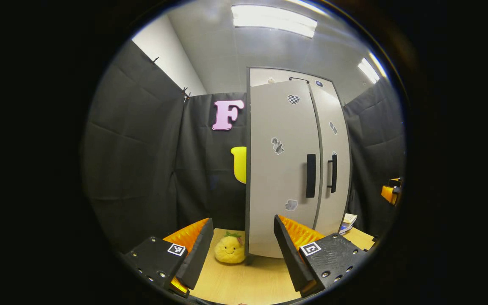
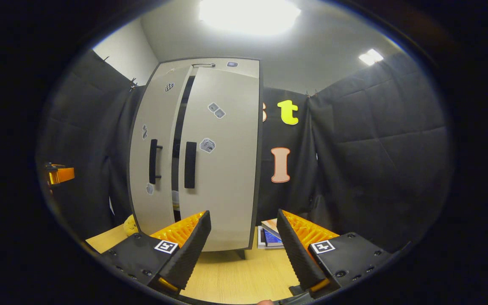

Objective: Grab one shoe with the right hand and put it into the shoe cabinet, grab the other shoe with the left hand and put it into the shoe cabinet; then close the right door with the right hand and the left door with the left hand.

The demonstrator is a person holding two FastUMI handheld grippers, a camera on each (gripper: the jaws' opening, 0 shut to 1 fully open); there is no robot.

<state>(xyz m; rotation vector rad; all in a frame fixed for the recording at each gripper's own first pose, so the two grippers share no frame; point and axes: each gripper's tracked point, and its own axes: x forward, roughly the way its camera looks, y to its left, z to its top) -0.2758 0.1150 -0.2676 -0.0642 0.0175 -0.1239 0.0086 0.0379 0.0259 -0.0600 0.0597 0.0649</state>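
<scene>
step: door closing, judged | left tool (image 1: 239, 250) wide, empty; right tool (image 2: 244, 245) wide, empty | shoe cabinet (image 2: 227, 169) at 12 o'clock on desk (image 2: 235, 275), doors ajar, shoes unseen | next: right tool pushes right door (image 2: 223, 161) shut

Shoe cabinet (image 1: 295, 169): tall pale grey box with dark edges, upright on the worktop, centre-right in the left gripper view, centre-left in the right gripper view.
Left door (image 1: 282, 169): black vertical handle, small stickers, nearly shut.
Right door (image 2: 223, 156): black handle, stickers, slightly ajar; dark gap between the doors.
Shoes: cannot tell.
</scene>
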